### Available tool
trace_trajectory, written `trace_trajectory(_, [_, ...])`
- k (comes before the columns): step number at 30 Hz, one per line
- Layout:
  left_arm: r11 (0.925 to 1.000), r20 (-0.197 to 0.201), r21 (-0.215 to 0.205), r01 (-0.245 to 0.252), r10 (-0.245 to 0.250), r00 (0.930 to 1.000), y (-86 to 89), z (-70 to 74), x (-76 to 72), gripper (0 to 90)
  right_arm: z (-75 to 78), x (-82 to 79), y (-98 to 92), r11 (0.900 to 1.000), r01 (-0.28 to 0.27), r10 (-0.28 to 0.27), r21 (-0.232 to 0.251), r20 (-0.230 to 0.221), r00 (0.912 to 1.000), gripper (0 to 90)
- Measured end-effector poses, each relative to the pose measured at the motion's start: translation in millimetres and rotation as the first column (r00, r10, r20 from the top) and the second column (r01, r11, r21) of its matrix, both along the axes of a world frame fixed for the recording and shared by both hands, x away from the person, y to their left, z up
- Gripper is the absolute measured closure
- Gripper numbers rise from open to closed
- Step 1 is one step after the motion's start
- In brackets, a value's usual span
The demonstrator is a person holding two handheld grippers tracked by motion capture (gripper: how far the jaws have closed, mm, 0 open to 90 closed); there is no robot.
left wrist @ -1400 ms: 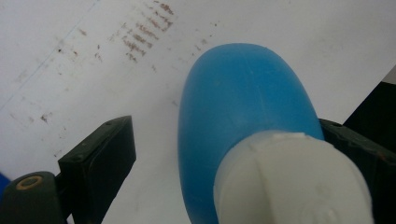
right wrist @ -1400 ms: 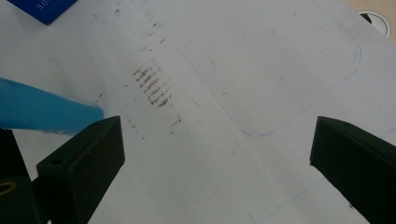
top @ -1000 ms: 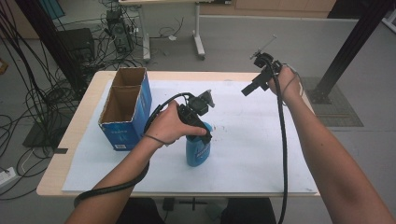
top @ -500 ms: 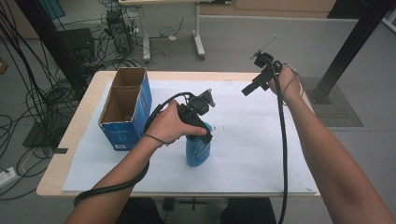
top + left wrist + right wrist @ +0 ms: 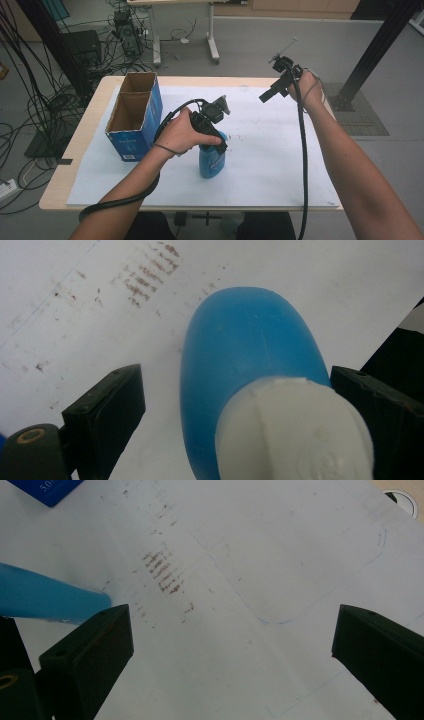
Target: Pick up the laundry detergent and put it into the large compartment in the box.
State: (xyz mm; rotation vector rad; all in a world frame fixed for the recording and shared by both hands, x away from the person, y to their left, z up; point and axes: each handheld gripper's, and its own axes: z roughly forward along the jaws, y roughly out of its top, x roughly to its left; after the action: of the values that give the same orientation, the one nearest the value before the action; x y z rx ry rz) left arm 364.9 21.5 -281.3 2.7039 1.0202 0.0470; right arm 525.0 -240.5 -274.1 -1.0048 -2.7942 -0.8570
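Blue plastic bottle with a white screw cap (image 5: 211, 161) stands upright on the white paper-covered surface (image 5: 270, 150), just to the right of the open blue cardboard box (image 5: 134, 117). Left tongs (image 5: 212, 131) sit right over the bottle's top, and in the left gripper view the jaws are spread wide on either side of the cap (image 5: 295, 432): one looks like it's touching the bottle's shoulder, the other is apart from it, so no grip. Right tongs (image 5: 270, 92) are held up in the air, well away from the bottle on its far right side, jaws wide with nothing between them. Some brown smudges (image 5: 162, 572) mark the paper near the bottle.
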Motion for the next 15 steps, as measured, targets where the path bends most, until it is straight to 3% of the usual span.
trace_trajectory(15, [0.9999,-0.003,-0.009,0.006,-0.006,1.0,-0.6,0.2,0.0,9.7,-0.3,0.6,-2.4,1.0,-0.001,0.001,-0.003,0.0,1.0,2.9])
